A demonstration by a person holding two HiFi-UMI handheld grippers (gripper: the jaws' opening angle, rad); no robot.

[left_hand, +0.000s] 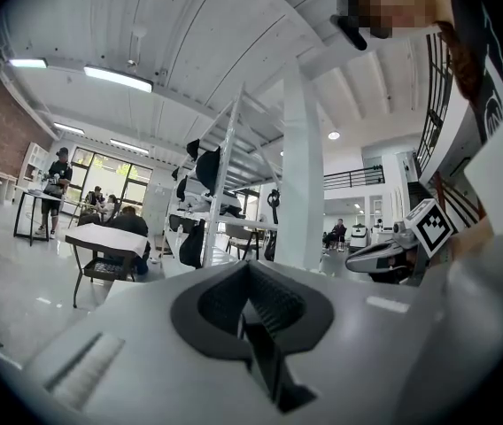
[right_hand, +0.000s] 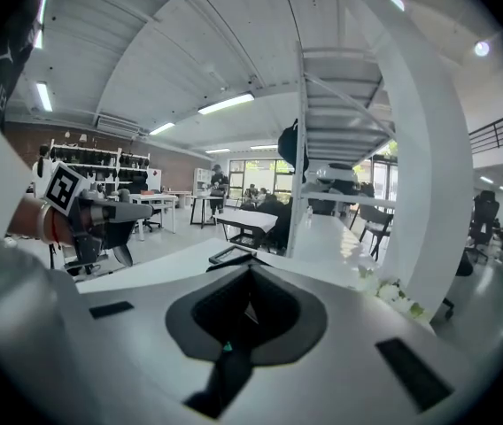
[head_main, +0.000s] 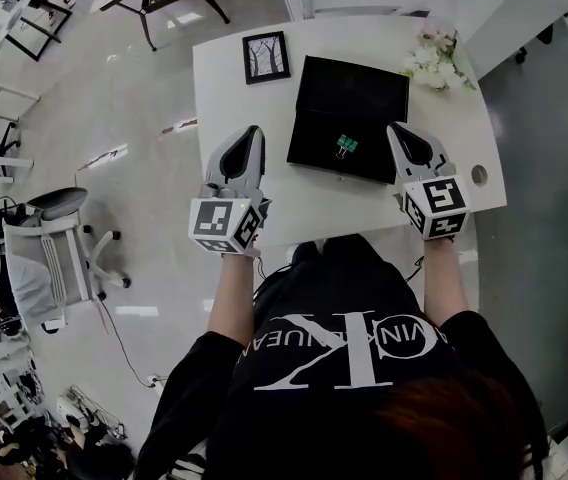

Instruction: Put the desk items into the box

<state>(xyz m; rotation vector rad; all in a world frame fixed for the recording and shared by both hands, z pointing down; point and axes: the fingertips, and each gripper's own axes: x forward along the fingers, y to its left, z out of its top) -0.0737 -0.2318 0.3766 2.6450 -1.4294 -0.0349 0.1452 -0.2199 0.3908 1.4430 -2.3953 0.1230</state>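
A black box [head_main: 349, 118] lies open in the middle of the white desk [head_main: 226, 78], and a green binder clip [head_main: 345, 146] rests in its near half. My left gripper [head_main: 253, 134] is held over the desk to the left of the box, jaws together and nothing in them. At the box's near right corner, my right gripper [head_main: 395, 129] is likewise shut and empty. The left gripper view shows its closed jaws [left_hand: 250, 273] and the right gripper [left_hand: 393, 255] beyond. The right gripper view shows its own shut jaws [right_hand: 250, 283].
A black-framed picture [head_main: 265, 57] stands at the back left of the desk and shows as the frame [right_hand: 232, 255] in the right gripper view. White flowers [head_main: 432, 58] sit at the back right. A cable hole [head_main: 478, 175] is near the right edge. An office chair [head_main: 54, 238] stands on the floor to the left.
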